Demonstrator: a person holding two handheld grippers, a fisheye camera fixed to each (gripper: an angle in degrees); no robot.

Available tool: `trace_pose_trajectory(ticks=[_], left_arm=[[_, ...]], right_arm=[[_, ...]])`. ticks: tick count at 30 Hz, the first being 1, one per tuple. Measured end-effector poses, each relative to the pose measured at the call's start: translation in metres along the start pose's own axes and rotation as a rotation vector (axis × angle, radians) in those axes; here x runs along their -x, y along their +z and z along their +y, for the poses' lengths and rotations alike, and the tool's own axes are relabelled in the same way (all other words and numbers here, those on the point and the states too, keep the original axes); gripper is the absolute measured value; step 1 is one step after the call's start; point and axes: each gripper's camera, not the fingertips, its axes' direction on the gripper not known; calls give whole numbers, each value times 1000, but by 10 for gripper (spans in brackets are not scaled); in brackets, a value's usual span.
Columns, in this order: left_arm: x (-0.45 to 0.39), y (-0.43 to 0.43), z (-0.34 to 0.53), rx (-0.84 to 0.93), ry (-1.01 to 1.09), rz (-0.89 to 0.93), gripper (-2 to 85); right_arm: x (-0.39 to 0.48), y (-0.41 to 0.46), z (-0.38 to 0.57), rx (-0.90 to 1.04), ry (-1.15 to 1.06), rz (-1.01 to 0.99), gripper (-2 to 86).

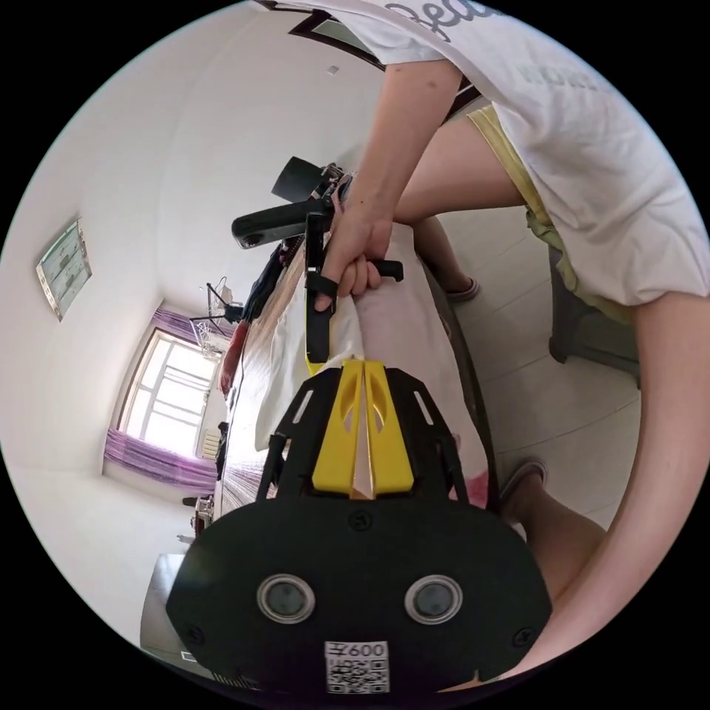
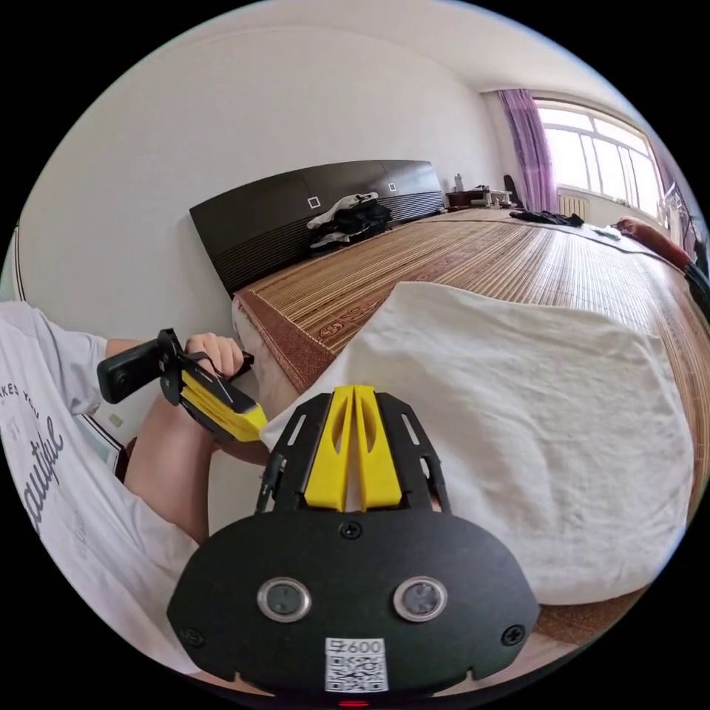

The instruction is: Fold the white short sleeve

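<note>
Both tongs are clamped and the fold is underway! The white short sleeve (image 2: 518, 414) lies spread on the bamboo mat (image 2: 473, 259) of the bed, bunched near the bed's near edge, well clear of the dark headboard (image 2: 296, 207) and the heap of clothes (image 2: 347, 214) against it. The right tongs (image 2: 353, 444) have their yellow jaws pressed narrow together, and a sliver of pale cloth shows between them, right at the shirt's near hem. Over at the near corner of the bed, the left tongs (image 1: 364, 429) are pinched the same way, a thin pale strip caught in the slit between the jaws. From the left gripper view the person's hand (image 1: 355, 251) grips the right tool's handle just beyond, with the shirt running between the two tools.

My read: this is the lift-and-carry step, one hem held at two points. The next move calls for both tools rising together, keeping the edge taut, then sweeping it across towards the far side of the mat so the layers land square
</note>
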Motion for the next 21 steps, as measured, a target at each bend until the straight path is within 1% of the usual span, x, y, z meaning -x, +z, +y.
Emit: trace_pose_trajectory(ticks=[1, 2, 3, 5, 6, 8, 9, 10, 13, 16, 18, 20, 21], left_arm=[[-2, -5, -3, -13, 20, 28, 12], [-8, -19, -8, -64, 50, 113, 13], [-16, -30, -19, -49, 61, 129, 15], [-29, -37, -37, 74, 90, 74, 21], [-33, -38, -49, 163, 72, -17, 29], [-33, -47, -66, 201, 28, -118, 52], [-33, -53, -78, 198, 23, -139, 72], [-37, -56, -92, 213, 47, -166, 82], [-52, -54, -119, 271, 140, -278, 92], [-77, -37, -154, 413, 322, -420, 71], [-81, -32, -169, 493, 347, -434, 50], [-78, -40, -179, 506, 310, -436, 41], [-74, -48, -184, 498, 273, -417, 37]], right_arm=[[-4, -1, 1, -8, 22, -18, -8], [-4, -2, 2, -12, 26, -22, -8], [-2, -2, 3, -14, 22, -17, -8], [16, -6, 6, -37, -32, 34, -8], [22, -8, 7, -46, -47, 49, -8], [42, -21, 15, -103, -68, 82, -8], [48, -25, 19, -117, -86, 75, -8], [59, -32, 25, -137, -121, 69, -7], [86, -55, 42, -198, -154, 153, -4], [115, -77, 53, -223, -255, 232, 10], [135, -83, 54, -186, -339, 288, 29], [165, -84, 54, -121, -461, 350, 51], [171, -84, 53, -111, -488, 341, 55]])
